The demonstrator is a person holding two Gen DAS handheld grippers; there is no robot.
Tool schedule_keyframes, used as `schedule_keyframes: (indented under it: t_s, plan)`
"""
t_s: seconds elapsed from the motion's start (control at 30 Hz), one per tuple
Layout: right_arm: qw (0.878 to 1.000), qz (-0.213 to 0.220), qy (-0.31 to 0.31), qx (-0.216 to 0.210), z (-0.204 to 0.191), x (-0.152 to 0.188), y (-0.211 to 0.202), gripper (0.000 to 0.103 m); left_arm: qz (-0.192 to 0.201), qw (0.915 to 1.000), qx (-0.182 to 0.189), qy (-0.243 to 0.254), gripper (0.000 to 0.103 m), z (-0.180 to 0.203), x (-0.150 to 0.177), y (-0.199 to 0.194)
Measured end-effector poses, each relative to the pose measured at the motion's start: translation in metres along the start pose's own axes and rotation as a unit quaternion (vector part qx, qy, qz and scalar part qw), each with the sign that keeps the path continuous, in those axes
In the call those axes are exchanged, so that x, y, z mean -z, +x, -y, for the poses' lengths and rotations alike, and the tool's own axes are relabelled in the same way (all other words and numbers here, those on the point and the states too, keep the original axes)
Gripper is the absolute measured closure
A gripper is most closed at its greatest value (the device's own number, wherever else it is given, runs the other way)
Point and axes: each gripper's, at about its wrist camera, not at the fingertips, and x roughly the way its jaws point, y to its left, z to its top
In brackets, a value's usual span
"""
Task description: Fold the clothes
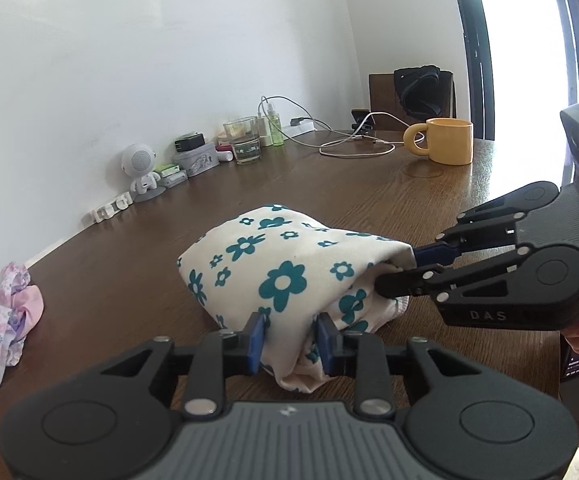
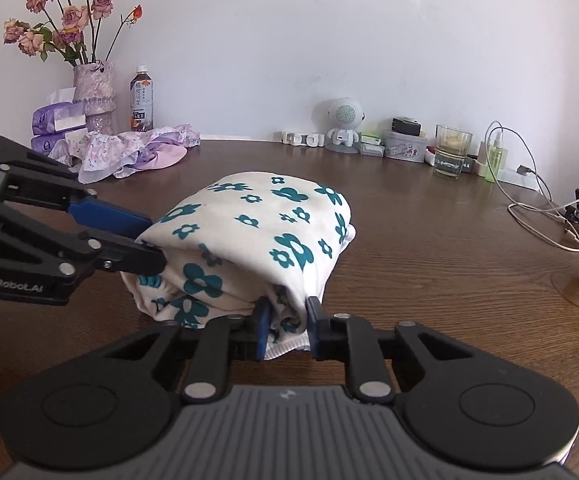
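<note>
A cream garment with teal flowers lies folded into a thick bundle on the brown table. My left gripper is shut on the bundle's near corner, its blue pads pressing thick fabric from both sides. In the right wrist view the left gripper enters from the left and clamps the bundle's left end. My right gripper is shut on another corner of the same bundle. Seen from the left wrist, the right gripper comes in from the right, with a hand behind it.
A crumpled pink and lilac garment lies at the table's side. Along the wall stand a vase of dried roses, a bottle, tissue packs, a small robot speaker, a glass, cables and a yellow mug.
</note>
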Motion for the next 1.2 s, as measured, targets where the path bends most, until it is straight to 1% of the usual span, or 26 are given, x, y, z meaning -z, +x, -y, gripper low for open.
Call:
schedule_keyframes:
  t_s: [0.03, 0.07, 0.1, 0.17, 0.2, 0.23, 0.27, 0.37, 0.4, 0.6, 0.77, 0.83, 0.87, 0.93, 0.97, 1.0, 1.07, 1.2]
  plan:
    - [1.0, -0.001, 0.003, -0.001, 0.0, 0.0, 0.001, 0.088, -0.001, 1.0, -0.002, -0.004, 0.073, 0.0, 0.001, -0.001]
    - [1.0, -0.001, 0.006, -0.003, 0.001, 0.0, 0.002, 0.088, -0.002, 1.0, -0.004, -0.007, 0.067, -0.001, 0.002, -0.002]
    - [1.0, -0.002, 0.009, -0.004, 0.001, -0.001, 0.002, 0.088, -0.002, 0.9999, -0.005, -0.011, 0.065, -0.001, 0.002, -0.003]
    - [1.0, -0.003, 0.015, -0.007, 0.002, -0.001, 0.004, 0.088, -0.007, 0.9997, -0.01, -0.02, 0.065, -0.004, 0.004, -0.002]
    - [1.0, -0.003, 0.018, -0.008, 0.002, -0.001, 0.005, 0.088, -0.009, 0.9996, -0.009, -0.027, 0.066, -0.006, 0.004, 0.0]
    - [1.0, -0.004, 0.021, -0.01, 0.002, -0.002, 0.005, 0.088, -0.01, 0.9991, -0.003, -0.041, 0.07, -0.01, 0.005, 0.002]
    - [1.0, -0.004, 0.023, -0.011, 0.003, -0.002, 0.006, 0.088, -0.011, 0.9984, 0.004, -0.055, 0.085, -0.013, 0.006, 0.003]
    - [1.0, -0.005, 0.027, -0.011, 0.001, -0.002, 0.008, 0.088, -0.002, 0.9956, 0.019, -0.092, 0.091, -0.022, 0.009, 0.003]
    - [1.0, -0.006, 0.026, -0.009, -0.001, -0.002, 0.008, 0.088, 0.001, 0.9952, 0.019, -0.096, 0.093, -0.023, 0.01, 0.001]
    - [0.999, -0.002, 0.028, -0.031, -0.011, 0.0, -0.001, 0.088, 0.01, 0.994, 0.001, -0.109, 0.094, -0.025, 0.021, -0.019]
    - [0.998, -0.007, 0.035, -0.045, -0.024, 0.003, -0.008, 0.089, 0.014, 0.9904, -0.005, -0.137, 0.094, -0.028, 0.034, -0.037]
    - [0.998, -0.008, 0.04, -0.046, -0.026, 0.003, -0.009, 0.088, 0.017, 0.9883, -0.003, -0.152, 0.092, -0.031, 0.036, -0.041]
    - [0.998, -0.008, 0.042, -0.045, -0.027, 0.003, -0.01, 0.087, 0.019, 0.9871, -0.002, -0.159, 0.087, -0.032, 0.038, -0.042]
    - [0.998, -0.007, 0.044, -0.042, -0.028, 0.003, -0.012, 0.086, 0.021, 0.9864, 0.002, -0.163, 0.084, -0.034, 0.039, -0.046]
    - [0.998, -0.005, 0.045, -0.042, -0.027, 0.003, -0.015, 0.086, 0.021, 0.987, 0.004, -0.159, 0.078, -0.033, 0.039, -0.049]
    - [0.998, -0.003, 0.046, -0.043, -0.026, 0.002, -0.017, 0.086, 0.02, 0.9879, 0.007, -0.154, 0.067, -0.033, 0.039, -0.051]
    - [0.998, -0.004, 0.049, -0.044, -0.023, 0.003, -0.02, 0.086, 0.008, 0.9903, 0.012, -0.138, 0.054, -0.031, 0.039, -0.052]
    - [0.997, -0.009, 0.062, -0.047, -0.017, 0.003, -0.016, 0.086, -0.019, 0.9948, 0.009, -0.1, 0.054, -0.027, 0.039, -0.043]
